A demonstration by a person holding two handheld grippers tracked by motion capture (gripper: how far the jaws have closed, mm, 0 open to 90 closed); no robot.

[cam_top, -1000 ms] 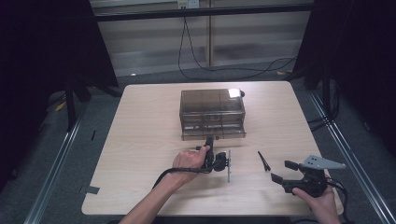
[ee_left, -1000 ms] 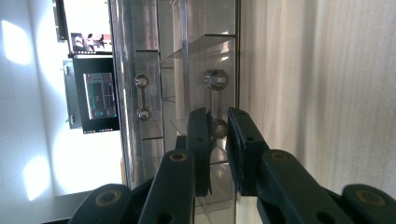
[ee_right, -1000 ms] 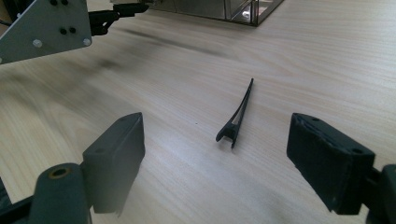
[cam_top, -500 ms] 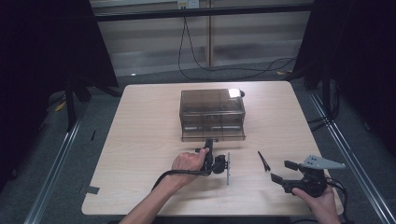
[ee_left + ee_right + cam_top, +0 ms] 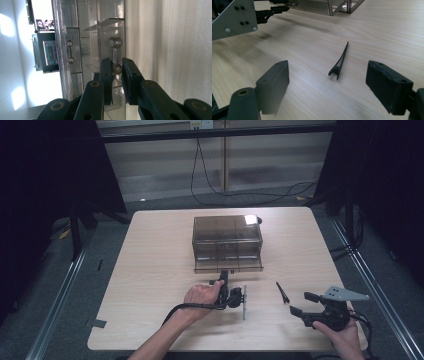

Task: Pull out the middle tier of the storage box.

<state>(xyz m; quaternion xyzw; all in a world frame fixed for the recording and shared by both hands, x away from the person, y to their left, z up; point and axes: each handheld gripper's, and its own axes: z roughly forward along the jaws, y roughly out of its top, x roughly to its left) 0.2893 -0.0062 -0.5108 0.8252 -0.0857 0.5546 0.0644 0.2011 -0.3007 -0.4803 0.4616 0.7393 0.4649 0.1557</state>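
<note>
Left gripper [image 5: 224,276] fingers closed on the drawer handle [image 5: 115,57] at the front of the clear drawer cabinet [image 5: 227,242], black clip [image 5: 282,292] on the surface right of the cabinet front, right gripper [image 5: 301,304] beside the clip, fingers wide apart, holding nothing.

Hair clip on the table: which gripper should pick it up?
Right. The right gripper is open with the hair clip lying on the table just ahead, between its jaws. The left gripper is closed on the drawer handle of the clear drawer box.
</note>
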